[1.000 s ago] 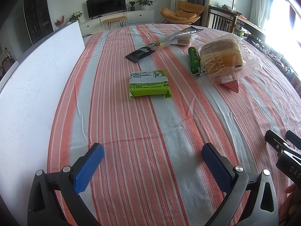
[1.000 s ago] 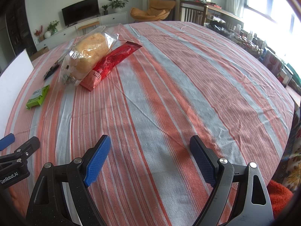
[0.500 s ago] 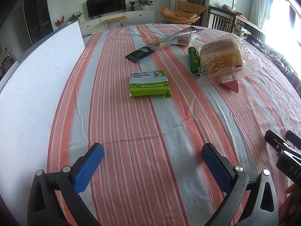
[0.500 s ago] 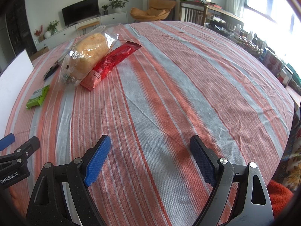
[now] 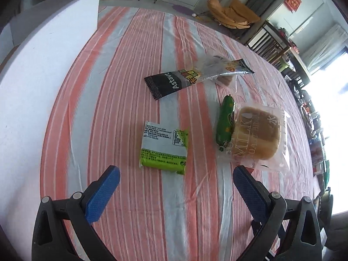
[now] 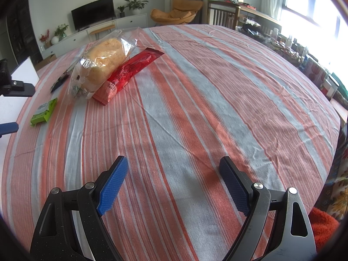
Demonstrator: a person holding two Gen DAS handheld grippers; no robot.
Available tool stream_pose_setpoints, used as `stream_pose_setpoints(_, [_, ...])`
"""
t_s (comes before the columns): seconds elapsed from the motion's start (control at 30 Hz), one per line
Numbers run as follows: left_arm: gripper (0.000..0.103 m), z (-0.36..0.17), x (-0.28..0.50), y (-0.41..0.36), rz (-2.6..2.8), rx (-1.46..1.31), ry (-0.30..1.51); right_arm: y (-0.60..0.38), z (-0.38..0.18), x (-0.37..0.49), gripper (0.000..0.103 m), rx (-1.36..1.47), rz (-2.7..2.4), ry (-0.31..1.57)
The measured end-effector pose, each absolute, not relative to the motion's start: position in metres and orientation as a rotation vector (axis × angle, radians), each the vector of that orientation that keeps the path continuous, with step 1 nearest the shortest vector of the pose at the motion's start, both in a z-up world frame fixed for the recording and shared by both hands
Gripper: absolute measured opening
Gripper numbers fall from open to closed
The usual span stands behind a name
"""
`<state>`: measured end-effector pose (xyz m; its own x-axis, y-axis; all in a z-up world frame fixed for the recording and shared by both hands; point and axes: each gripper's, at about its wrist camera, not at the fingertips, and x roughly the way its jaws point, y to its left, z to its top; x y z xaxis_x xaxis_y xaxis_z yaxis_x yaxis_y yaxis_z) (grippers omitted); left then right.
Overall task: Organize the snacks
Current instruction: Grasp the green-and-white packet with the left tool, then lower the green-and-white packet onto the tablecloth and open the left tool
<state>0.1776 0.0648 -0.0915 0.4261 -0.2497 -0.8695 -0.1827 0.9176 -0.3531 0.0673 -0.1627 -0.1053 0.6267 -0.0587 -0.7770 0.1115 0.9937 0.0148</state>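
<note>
In the left wrist view my left gripper [image 5: 176, 173] stands open just short of a green and white snack packet [image 5: 164, 146] lying flat on the striped tablecloth. Beyond it lie a black wrapper [image 5: 174, 82], a green sausage stick [image 5: 226, 121] and a bagged loaf of bread [image 5: 254, 137]. The right gripper [image 6: 173, 163] is open over bare cloth with nothing between its fingers. In the right wrist view the bread [image 6: 104, 58] rests on a red packet [image 6: 128, 71], with the green packet [image 6: 43, 112] at the far left.
A white board [image 5: 37, 76] runs along the table's left side. Part of the left gripper [image 6: 8, 128] shows at the left edge of the right wrist view. Cluttered shelves [image 6: 315, 71] and chairs stand past the table's right edge.
My left gripper has moved forward towards the green packet, risen a little and rolled, so the snacks now lie closer and tilted in its view. The right gripper has stayed still.
</note>
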Motion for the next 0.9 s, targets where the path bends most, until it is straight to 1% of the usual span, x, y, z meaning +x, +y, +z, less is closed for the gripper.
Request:
stream_pose_setpoints(0.03, [0.100,-0.094,0.182,0.063,-0.041,-0.434,1.147,-0.163,-0.105,0.067,0.088,0.063,-0.098,0.888])
stream_pose_setpoints(0.17, [0.099,-0.112,0.206,0.051,-0.080,-0.440,1.195,-0.163,-0.105,0.067,0.088,0.063,-0.098,0.888])
stream_pose_setpoints(0.2, [0.100,-0.112,0.211,0.046,-0.088,-0.408,1.192,-0.163,-0.105,0.067,0.088,0.063,-0.098,0.888])
stream_pose_setpoints(0.3, [0.097,-0.111,0.220,0.035,-0.123,-0.283,1.237,-0.163,-0.105,0.067,0.088,0.063,-0.096,0.888])
stream_pose_setpoints(0.4, [0.097,-0.106,0.216,0.033,-0.118,-0.150,1.222,-0.163,-0.106,0.068,0.088,0.064,-0.098,0.888])
stream_pose_setpoints(0.43, [0.096,-0.107,0.214,0.033,-0.106,-0.111,1.216,-0.163,-0.105,0.068,0.089,0.064,-0.097,0.888])
stream_pose_setpoints(0.47, [0.091,-0.108,0.213,0.035,-0.099,-0.085,1.212,-0.163,-0.105,0.068,0.089,0.064,-0.097,0.888])
stream_pose_setpoints(0.5, [0.072,-0.111,0.211,0.036,-0.096,-0.070,1.218,-0.163,-0.105,0.068,0.089,0.064,-0.098,0.888])
stream_pose_setpoints(0.53, [0.057,-0.111,0.208,0.037,-0.074,-0.039,1.196,-0.163,-0.106,0.068,0.089,0.064,-0.098,0.888])
stream_pose_setpoints(0.57, [0.051,-0.110,0.204,0.037,-0.076,-0.028,1.176,-0.163,-0.106,0.068,0.089,0.063,-0.097,0.889])
stream_pose_setpoints(0.7, [0.050,-0.108,0.180,0.047,-0.051,-0.086,1.151,-0.163,-0.105,0.068,0.089,0.064,-0.096,0.889])
stream_pose_setpoints(0.9, [0.051,-0.106,0.115,0.036,-0.079,-0.046,1.101,-0.162,-0.106,0.067,0.089,0.063,-0.098,0.889])
